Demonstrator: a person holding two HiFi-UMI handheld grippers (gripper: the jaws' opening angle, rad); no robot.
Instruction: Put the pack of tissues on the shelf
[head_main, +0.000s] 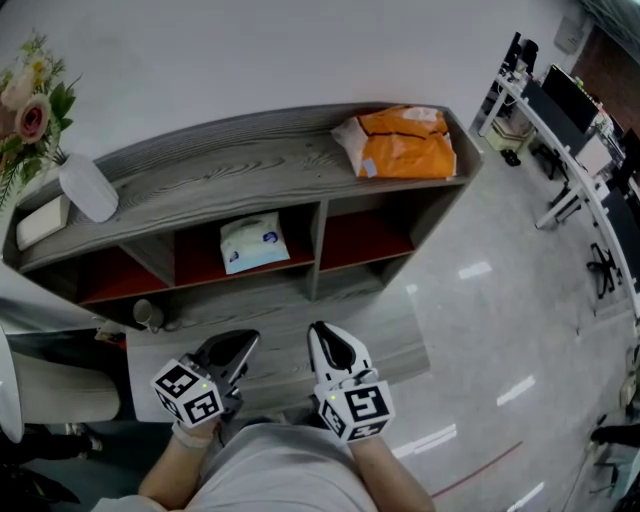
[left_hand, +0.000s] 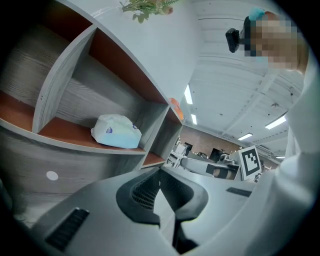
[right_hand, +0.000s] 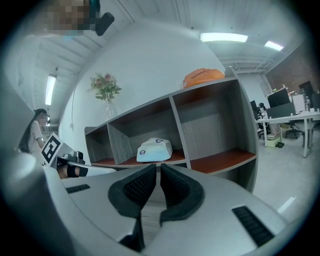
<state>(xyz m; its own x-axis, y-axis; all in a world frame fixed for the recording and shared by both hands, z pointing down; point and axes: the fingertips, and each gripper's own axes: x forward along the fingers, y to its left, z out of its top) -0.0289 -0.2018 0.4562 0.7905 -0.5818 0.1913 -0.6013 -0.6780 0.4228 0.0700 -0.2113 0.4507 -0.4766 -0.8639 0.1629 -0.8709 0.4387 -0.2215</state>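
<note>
Pack of tissues (head_main: 252, 243) on shelf (head_main: 250, 160); only head view shows beige box (head_main: 41, 221).
</note>
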